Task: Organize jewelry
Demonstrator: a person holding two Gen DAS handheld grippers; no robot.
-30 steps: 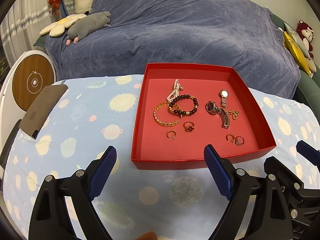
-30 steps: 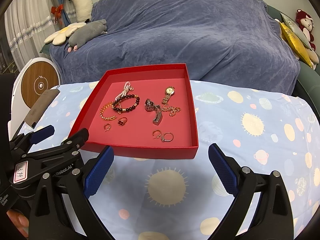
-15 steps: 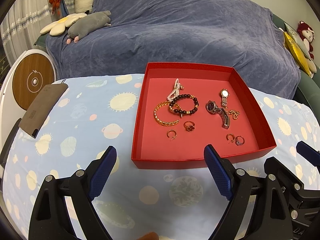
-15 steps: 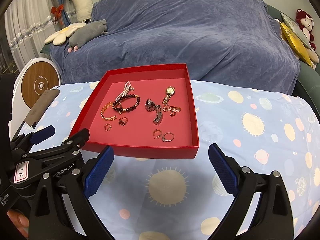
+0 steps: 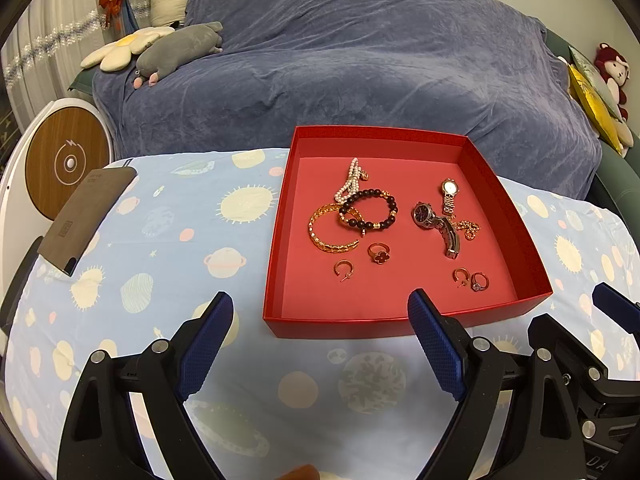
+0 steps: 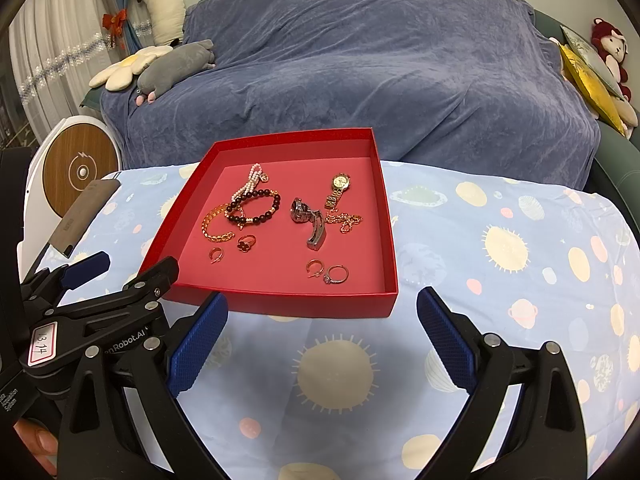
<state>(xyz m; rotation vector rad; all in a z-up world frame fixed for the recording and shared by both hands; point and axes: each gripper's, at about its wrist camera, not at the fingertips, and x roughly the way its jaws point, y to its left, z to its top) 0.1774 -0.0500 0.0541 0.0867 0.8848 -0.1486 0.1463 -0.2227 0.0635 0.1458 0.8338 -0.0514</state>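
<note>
Blue-covered sofa spans the far side. My bench, under a planet-print cloth, has bare room left and right of the red tray. Jewelry lies inside it. My left claw and right claw hover near, both wide, holding nothing.

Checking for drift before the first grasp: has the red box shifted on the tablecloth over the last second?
No. The red box keeps its place against the sun print beside it.
</note>
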